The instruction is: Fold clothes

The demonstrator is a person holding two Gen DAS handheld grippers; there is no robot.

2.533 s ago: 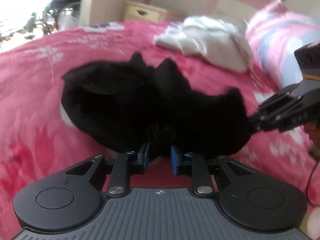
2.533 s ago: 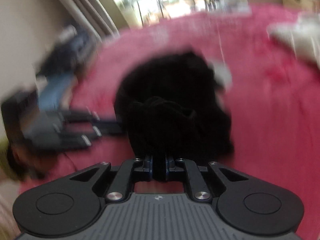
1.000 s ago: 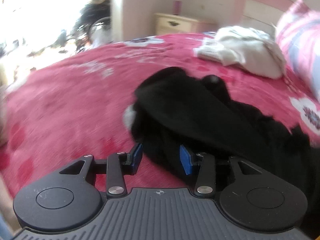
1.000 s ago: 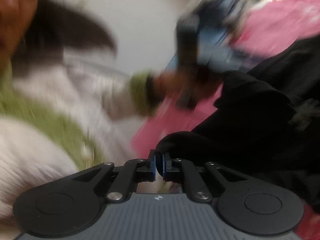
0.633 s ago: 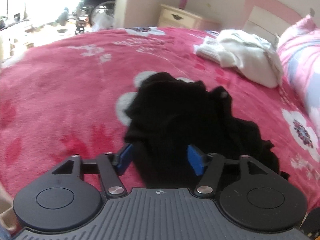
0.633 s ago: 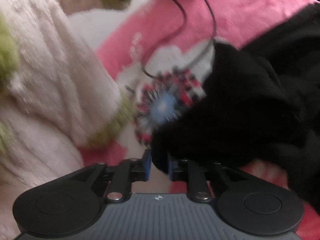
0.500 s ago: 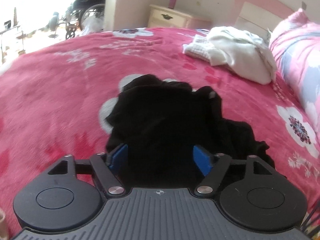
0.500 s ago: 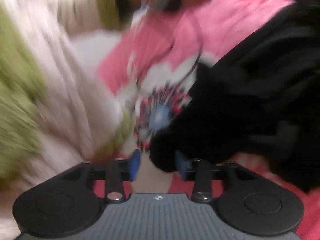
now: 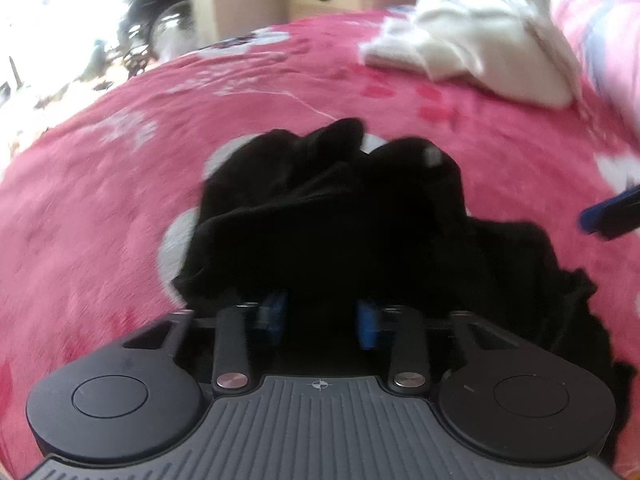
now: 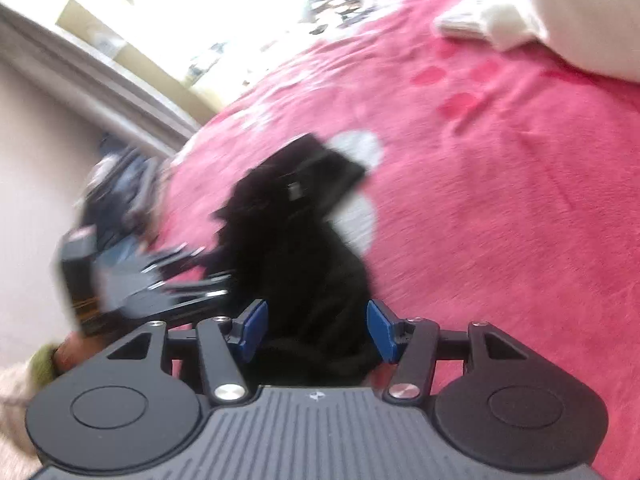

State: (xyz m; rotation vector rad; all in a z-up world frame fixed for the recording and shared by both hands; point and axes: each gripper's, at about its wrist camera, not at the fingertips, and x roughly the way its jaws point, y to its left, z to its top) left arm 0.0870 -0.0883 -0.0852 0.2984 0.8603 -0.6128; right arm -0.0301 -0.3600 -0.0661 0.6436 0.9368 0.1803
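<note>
- The pink blanket [image 9: 100,184] serves as landmark: the black garment [image 9: 332,216] lies bunched on it, over a white flower print, near the blanket's near edge in the left wrist view.
- The left gripper [image 9: 320,316] is at the garment's near hem; its blue pads [image 9: 274,314] stand fairly narrow and the jaws are closing, with black cloth between them. Whether the pads already press the cloth I cannot tell, as the fabric hides the gap.
- The right gripper [image 10: 316,330] sits at another edge of the garment, right of the left one in its own view; its pads [image 10: 252,326] stand wide and the jaws are opening, with cloth between them but not pinched.
- Judged from its look, the garment is soft, limp and light. It will sag and crumple instead of keeping a shape, and a thick bunch may slip out of a shallow pinch.
- The best hold is probably a single layer at a hem or corner, one in each gripper, so the cloth can be spread flat on the blanket before folding.
- A small pale tag [image 10: 294,191] shows on the garment's far part; it is too blurred to read.
- A white pile [image 9: 476,44] lies well apart at the blanket's far right. No brand or other writing is legible.
</note>
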